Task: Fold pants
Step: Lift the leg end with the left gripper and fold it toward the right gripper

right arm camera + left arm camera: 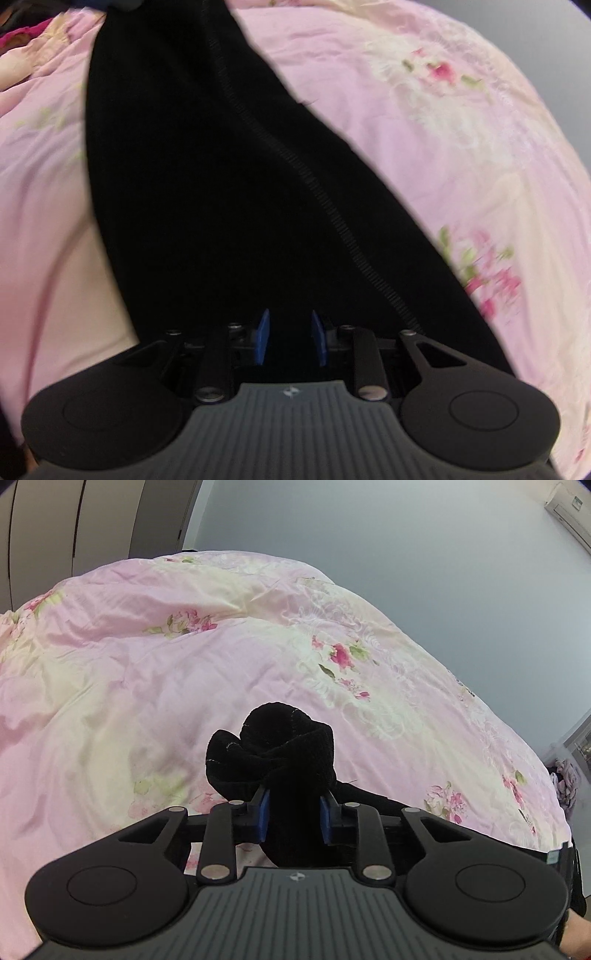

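The black pants show in both views. In the left wrist view my left gripper (294, 812) is shut on a bunched end of the pants (273, 746), which sticks up between the blue pads above the pink floral bedspread (147, 672). In the right wrist view the pants (221, 166) stretch away as a long dark panel with a ribbed seam, from my right gripper (289, 334) up to the top edge. The right gripper's blue pads stand a little apart with black fabric between them; it looks shut on the pants.
The bedspread (443, 129) covers the whole bed. A grey wall (424, 572), wardrobe doors (74, 524) and an air conditioner (569, 513) lie beyond. Some cloth (567, 779) lies off the bed's right side.
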A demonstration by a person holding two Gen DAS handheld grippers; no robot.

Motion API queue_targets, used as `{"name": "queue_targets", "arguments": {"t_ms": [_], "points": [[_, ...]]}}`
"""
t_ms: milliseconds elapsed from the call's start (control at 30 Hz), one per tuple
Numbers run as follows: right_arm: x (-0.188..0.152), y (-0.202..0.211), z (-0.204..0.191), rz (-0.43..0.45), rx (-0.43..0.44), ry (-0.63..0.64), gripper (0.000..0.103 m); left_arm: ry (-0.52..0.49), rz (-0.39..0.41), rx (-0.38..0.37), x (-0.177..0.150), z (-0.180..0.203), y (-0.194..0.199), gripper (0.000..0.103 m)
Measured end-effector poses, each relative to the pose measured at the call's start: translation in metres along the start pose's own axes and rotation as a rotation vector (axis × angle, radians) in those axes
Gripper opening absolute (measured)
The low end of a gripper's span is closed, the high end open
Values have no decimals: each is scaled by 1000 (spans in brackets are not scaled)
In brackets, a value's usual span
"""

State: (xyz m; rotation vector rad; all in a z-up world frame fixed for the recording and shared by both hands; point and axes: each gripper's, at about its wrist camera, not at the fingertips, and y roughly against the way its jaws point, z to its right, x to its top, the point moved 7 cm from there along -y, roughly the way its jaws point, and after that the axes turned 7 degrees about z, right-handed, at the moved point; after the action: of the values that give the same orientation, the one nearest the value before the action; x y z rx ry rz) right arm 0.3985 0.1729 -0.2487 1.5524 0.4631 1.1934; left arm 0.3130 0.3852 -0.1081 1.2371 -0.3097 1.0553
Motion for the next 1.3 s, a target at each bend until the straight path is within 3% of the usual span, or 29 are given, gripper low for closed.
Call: {"name": "queue_targets", "arguments": {"t_ms": [133,267,467,500,667,767,867,967,1133,1200,1300], "points": [[-11,-9,-9,2,-13,-3,20,-53,5,-10,2,29,7,26],[-11,18,4,39,-5,-60,20,-103,30,-35,4,61,20,25],[-48,60,49,49,-103,-149,21,-220,30,-112,-6,134,32,20],[-55,67,56,52,-117,-165,21,-241,28,-147,-10,151,33,1],[-97,98,82,49,-160,-220,21,-340,-27,-321,-45,242,27,0],[-121,115,94,52,-175,-266,22,-389,-76,-346,-67,273,11,0],[-146,124,102,62,-169,-316,22,-386,-115,-329,-70,269,-4,1],[-167,124,106,67,-148,-353,23,-368,-109,-280,-59,246,-10,9],[-184,112,110,70,-129,-391,29,-380,-89,-176,-43,205,-14,60],[-183,109,112,81,-111,-419,29,-417,-95,-139,-44,198,-21,70],[-184,106,121,98,-104,-419,31,-497,-125,-89,-58,197,-42,72]]}}
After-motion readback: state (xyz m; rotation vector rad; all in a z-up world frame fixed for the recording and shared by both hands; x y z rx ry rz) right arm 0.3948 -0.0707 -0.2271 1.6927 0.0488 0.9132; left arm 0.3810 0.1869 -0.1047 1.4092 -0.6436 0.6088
